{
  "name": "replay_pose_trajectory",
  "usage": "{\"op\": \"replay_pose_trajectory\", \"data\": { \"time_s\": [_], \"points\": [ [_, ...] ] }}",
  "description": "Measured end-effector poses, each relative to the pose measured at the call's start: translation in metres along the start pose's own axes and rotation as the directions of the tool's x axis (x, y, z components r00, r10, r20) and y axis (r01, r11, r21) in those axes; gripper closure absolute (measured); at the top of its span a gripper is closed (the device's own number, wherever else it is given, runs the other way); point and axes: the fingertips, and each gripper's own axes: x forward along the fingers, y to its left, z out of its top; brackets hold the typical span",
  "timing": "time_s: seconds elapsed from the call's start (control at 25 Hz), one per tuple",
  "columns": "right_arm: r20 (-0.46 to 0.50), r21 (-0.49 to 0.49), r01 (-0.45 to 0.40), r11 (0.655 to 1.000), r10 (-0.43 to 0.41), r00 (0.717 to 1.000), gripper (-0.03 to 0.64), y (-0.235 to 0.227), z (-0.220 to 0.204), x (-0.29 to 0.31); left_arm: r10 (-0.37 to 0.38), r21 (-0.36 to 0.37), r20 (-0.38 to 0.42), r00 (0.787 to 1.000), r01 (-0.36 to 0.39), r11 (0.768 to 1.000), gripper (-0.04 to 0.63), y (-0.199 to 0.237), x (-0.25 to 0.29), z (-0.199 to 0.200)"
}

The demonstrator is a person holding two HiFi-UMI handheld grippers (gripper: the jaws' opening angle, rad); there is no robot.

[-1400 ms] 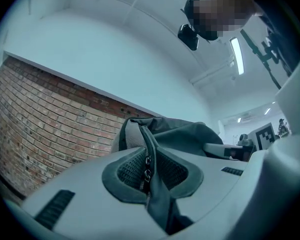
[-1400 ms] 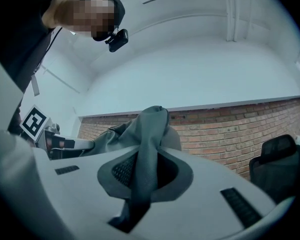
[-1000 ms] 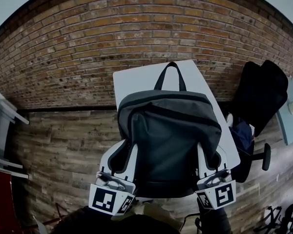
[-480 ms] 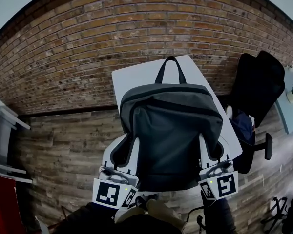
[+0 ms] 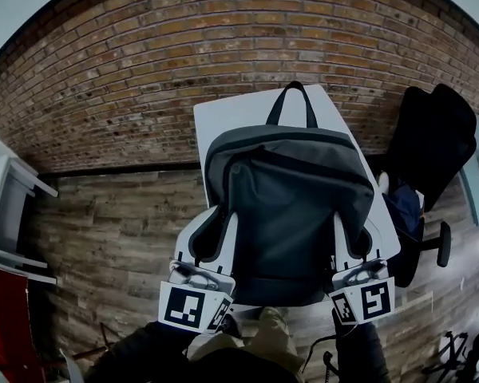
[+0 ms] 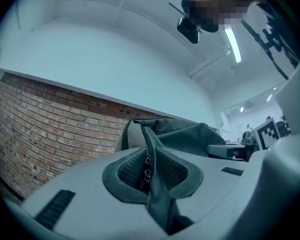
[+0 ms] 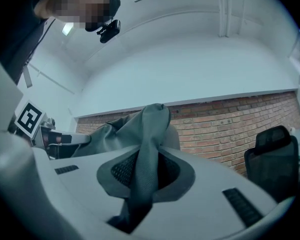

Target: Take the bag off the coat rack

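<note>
A dark grey backpack [image 5: 291,206] with a black top handle [image 5: 291,102] hangs between my two grippers, over a white table [image 5: 223,118]. My left gripper [image 5: 210,234] is shut on the bag's left side. In the left gripper view its jaws [image 6: 149,171] pinch a fold of fabric with a zipper. My right gripper [image 5: 353,242] is shut on the bag's right side, and in the right gripper view a fold of grey fabric [image 7: 150,134] runs between the jaws [image 7: 145,171]. Whether the bag rests on the table I cannot tell. No coat rack shows in any view.
A brick wall [image 5: 144,70] stands behind the table. A black office chair [image 5: 431,142] is at the right. White shelving [image 5: 8,206] and something red [image 5: 0,317] are at the left edge. Wood-plank floor [image 5: 104,238] lies to the left of the table.
The bag and both grippers sit slightly further right in the head view. Both grips look the same as before.
</note>
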Motion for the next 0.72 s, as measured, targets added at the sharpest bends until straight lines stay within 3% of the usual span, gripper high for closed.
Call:
{"op": "replay_pose_trajectory", "data": {
  "time_s": [0.24, 0.72],
  "points": [
    [-0.042, 0.053, -0.039, 0.998, 0.042, 0.998, 0.575, -0.013, -0.013, 0.029, 0.073, -0.006, -0.025, 0.997, -0.073, 0.997, 0.523, 0.013, 0.022, -0.011],
    [-0.13, 0.113, -0.065, 0.991, 0.08, 0.988, 0.575, -0.025, -0.039, 0.068, 0.118, -0.021, -0.078, 0.99, -0.12, 0.993, 0.523, 0.036, 0.05, -0.032]
  ]
}}
